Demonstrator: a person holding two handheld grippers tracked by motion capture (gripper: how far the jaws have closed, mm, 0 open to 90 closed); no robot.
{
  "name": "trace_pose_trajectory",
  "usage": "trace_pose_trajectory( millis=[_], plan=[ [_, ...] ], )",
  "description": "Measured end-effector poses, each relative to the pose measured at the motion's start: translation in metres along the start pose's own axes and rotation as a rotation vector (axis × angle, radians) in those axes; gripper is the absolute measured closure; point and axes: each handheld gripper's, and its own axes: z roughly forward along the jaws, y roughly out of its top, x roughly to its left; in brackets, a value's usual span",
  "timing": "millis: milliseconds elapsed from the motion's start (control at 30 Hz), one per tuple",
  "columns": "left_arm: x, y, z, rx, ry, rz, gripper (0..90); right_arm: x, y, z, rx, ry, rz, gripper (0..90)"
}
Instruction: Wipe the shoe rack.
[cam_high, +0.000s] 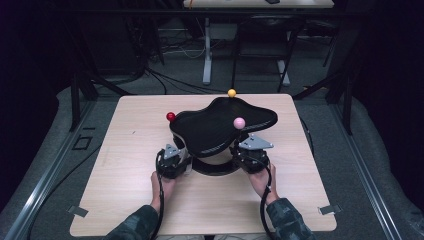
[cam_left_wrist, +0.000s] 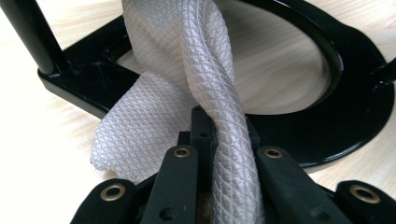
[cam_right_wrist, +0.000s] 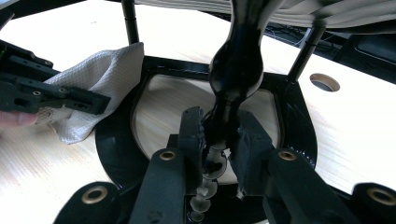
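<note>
A black stand with a wavy glossy top (cam_high: 220, 127) sits mid-table, with a red ball (cam_high: 171, 116), a yellow ball (cam_high: 231, 92) and a pink ball (cam_high: 239, 122) on its rim. My left gripper (cam_high: 175, 160) is at the stand's front left. In the left gripper view it (cam_left_wrist: 224, 128) is shut on a twisted white textured cloth (cam_left_wrist: 187, 70) that hangs over the stand's base ring (cam_left_wrist: 336, 135). My right gripper (cam_high: 251, 153) is at the front right. There it (cam_right_wrist: 218, 126) is shut on a glossy black bulbous post (cam_right_wrist: 236, 70) of the stand.
The light wooden table (cam_high: 130, 190) has open room at left, right and front. Thin black legs (cam_right_wrist: 130, 21) join the stand's base to its top. There is a round hole (cam_right_wrist: 324, 82) in the tabletop beyond the base. A desk frame and cables lie on the floor behind.
</note>
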Motion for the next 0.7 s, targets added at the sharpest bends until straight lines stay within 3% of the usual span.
trace_pose_trajectory(
  millis=[167, 467, 567, 700],
  plan=[
    [-0.009, -0.003, -0.003, 0.000, -0.005, 0.007, 83.2, 0.000, 0.000, 0.000, 0.003, 0.000, 0.000, 74.8],
    [-0.034, -0.007, -0.003, 0.006, -0.005, 0.073, 83.1, 0.001, 0.001, 0.001, 0.002, -0.004, -0.003, 74.9],
    [-0.038, -0.008, -0.004, 0.001, -0.006, 0.074, 83.1, 0.003, 0.001, 0.002, -0.005, 0.009, 0.002, 74.8],
    [-0.042, -0.010, -0.005, -0.002, -0.006, 0.076, 83.1, 0.010, 0.003, 0.003, 0.007, -0.010, 0.015, 74.8]
  ],
)
